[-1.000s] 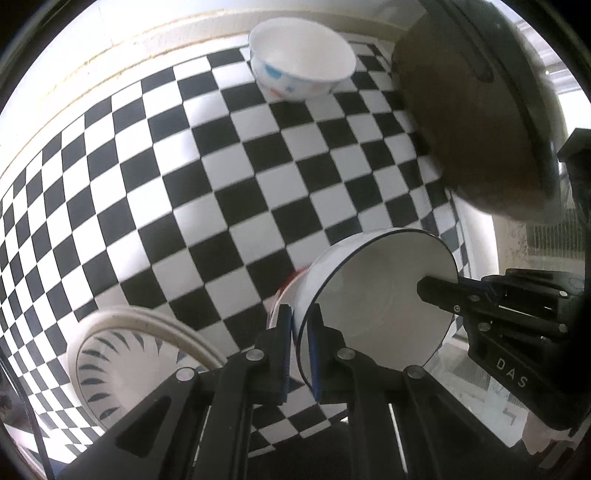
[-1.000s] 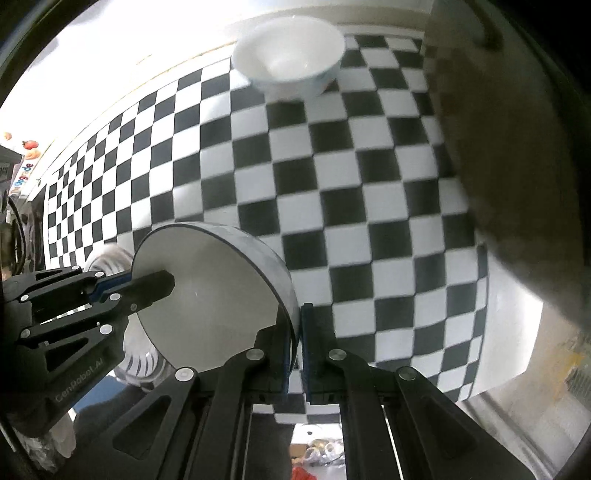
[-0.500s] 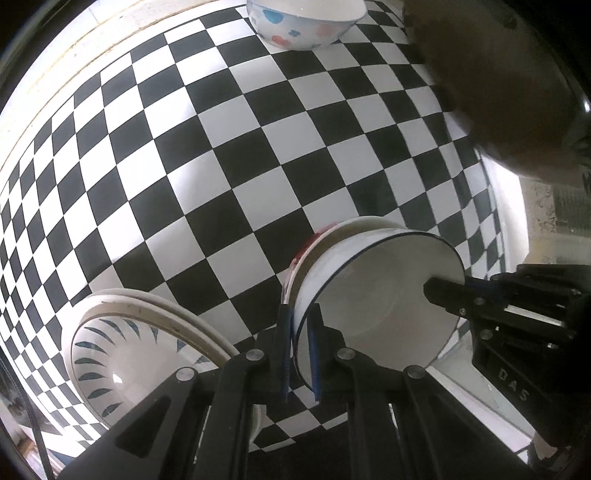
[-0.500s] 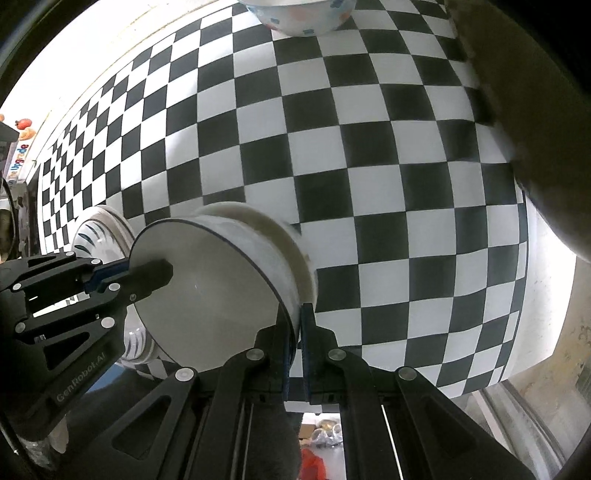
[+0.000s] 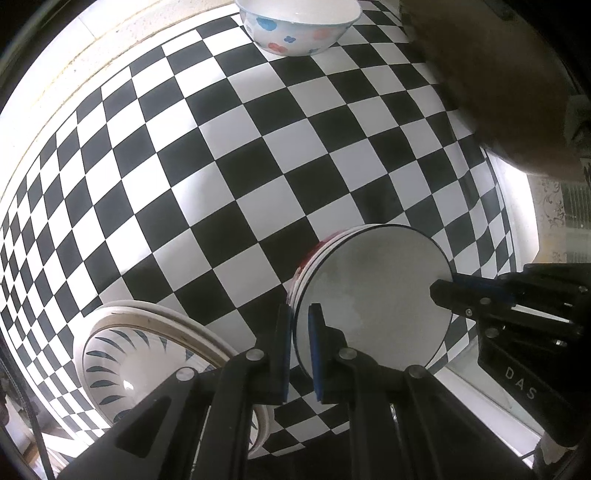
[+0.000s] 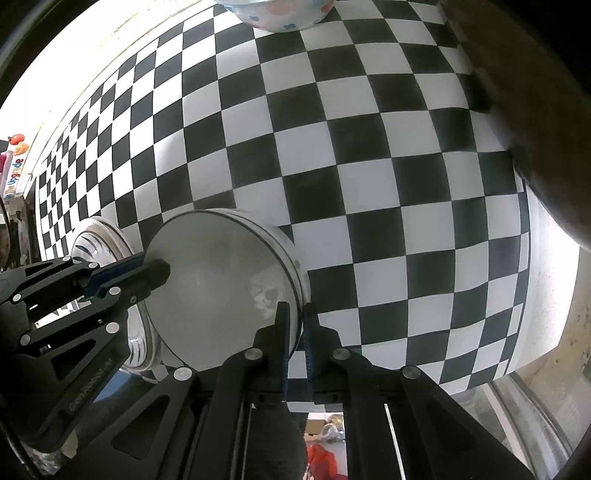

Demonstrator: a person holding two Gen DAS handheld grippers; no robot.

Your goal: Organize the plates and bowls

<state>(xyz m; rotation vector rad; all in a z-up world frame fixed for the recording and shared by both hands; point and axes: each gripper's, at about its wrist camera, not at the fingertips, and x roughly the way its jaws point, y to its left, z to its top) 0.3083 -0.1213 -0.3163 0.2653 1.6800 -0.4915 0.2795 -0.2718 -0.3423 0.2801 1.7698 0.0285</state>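
Both grippers, left gripper and right gripper, have lowered the black-rimmed white dish onto its stack (rim pinched, right jaws easing open); nesting looks nearly done.

right gripper pinching plate rim | left gripper opposite

Smooth, glossy glazed ceramic on the white bowl, black line at rim. Same glaze on the floral bowl at twelve o'clock. Slick checkered sheet over the desk. Matt black plastic, blue pads, metal screws on jaws.
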